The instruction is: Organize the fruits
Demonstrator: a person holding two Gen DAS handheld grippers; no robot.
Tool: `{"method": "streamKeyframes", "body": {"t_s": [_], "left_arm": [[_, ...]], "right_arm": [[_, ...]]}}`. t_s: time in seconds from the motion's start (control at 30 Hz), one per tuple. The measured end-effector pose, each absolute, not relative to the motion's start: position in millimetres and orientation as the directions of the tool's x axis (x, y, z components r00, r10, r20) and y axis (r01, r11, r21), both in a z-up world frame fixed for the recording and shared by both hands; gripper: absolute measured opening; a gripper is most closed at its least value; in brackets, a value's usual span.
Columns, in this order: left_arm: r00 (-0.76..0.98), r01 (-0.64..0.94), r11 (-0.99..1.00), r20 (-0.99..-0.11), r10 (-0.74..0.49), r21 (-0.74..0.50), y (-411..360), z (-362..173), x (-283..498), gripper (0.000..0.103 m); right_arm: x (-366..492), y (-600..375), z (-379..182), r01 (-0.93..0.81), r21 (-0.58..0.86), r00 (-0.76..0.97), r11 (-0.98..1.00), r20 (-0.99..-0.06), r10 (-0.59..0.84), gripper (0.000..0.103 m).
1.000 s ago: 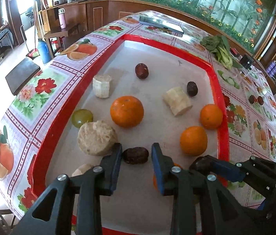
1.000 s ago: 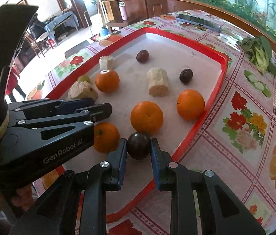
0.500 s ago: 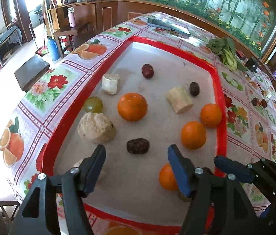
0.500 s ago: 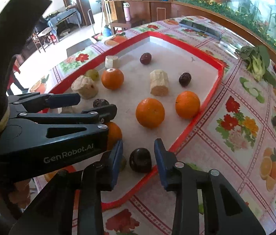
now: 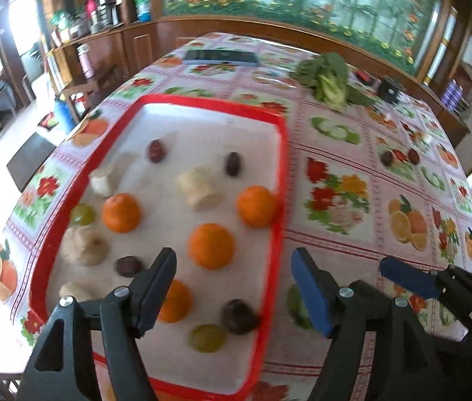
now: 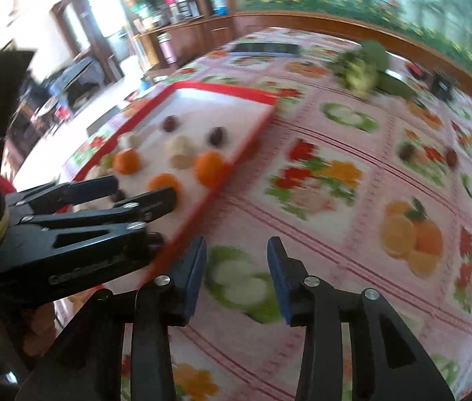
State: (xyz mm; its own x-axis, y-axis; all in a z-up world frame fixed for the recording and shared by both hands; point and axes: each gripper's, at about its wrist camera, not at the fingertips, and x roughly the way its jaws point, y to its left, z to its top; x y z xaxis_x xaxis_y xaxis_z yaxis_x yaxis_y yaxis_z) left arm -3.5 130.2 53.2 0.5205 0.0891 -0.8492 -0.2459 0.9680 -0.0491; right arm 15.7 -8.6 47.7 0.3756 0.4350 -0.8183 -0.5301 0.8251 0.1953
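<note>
A red-rimmed white tray (image 5: 281, 180) holds several oranges (image 5: 210, 245), dark fruits (image 5: 237, 315), green fruits (image 5: 207, 337) and pale cut chunks (image 5: 199, 187). My left gripper (image 5: 232, 290) hovers above the tray's near right part, its jaws opening wide with nothing gripped; fruit lies on the tray below the gap. My right gripper (image 6: 236, 277) is over the flowered tablecloth just right of the tray (image 6: 222, 187), its jaws opening and nothing between them. Each gripper shows in the other's view: the right gripper (image 5: 406, 280) and the left gripper (image 6: 112, 207). Both views are motion-blurred.
Leafy greens (image 5: 326, 77), a dark flat device (image 5: 220, 56) and a small black box (image 5: 389, 90) lie at the table's far end. Two small dark round things (image 5: 399, 157) sit on the cloth at right. Wooden cabinets and a floor drop lie to the left.
Both grippers opened and let go of their dark fruits, which now lie on the tray. Both then rose and swung right, the right one off the tray over the cloth.
</note>
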Motion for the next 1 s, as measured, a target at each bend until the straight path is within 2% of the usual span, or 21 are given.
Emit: {"method": "streamKeyframes", "body": {"t_s": [0.23, 0.47, 0.53, 0.6, 0.7, 0.87, 1.0], "left_arm": [[0.535, -0.22, 0.976, -0.837, 0.118, -0.002, 97, 60, -7, 0.074], [0.524, -0.315, 0.949, -0.832, 0.182, 0.009, 107, 64, -29, 0.074], [0.516, -0.355, 0.935, -0.831, 0.206, 0.011, 113, 64, -39, 0.074], [0.514, -0.395, 0.919, -0.829, 0.223, 0.002, 121, 64, -52, 0.075], [0.499, -0.453, 0.892, -0.825, 0.267, 0.014, 129, 63, -72, 0.079], [0.458, -0.552, 0.832, -0.813, 0.359, 0.056, 143, 59, -105, 0.088], [0.426, -0.622, 0.782, -0.825, 0.371, 0.031, 160, 53, -125, 0.091]], "right_arm": [[21, -47, 45, -0.436, 0.229, 0.402, 0.87, -0.816, 0.416, 0.05], [9, -47, 44, -0.424, 0.246, 0.389, 0.872, -0.82, 0.42, 0.067], [2, -40, 44, -0.44, 0.231, 0.385, 0.868, -0.825, 0.415, 0.075], [-4, -34, 44, -0.466, 0.219, 0.378, 0.857, -0.827, 0.417, 0.078], [-18, -16, 44, -0.515, 0.145, 0.385, 0.845, -0.841, 0.38, 0.088], [-39, 8, 45, -0.606, 0.051, 0.398, 0.794, -0.844, 0.359, 0.091], [-50, 19, 46, -0.639, 0.015, 0.418, 0.769, -0.832, 0.364, 0.1]]}}
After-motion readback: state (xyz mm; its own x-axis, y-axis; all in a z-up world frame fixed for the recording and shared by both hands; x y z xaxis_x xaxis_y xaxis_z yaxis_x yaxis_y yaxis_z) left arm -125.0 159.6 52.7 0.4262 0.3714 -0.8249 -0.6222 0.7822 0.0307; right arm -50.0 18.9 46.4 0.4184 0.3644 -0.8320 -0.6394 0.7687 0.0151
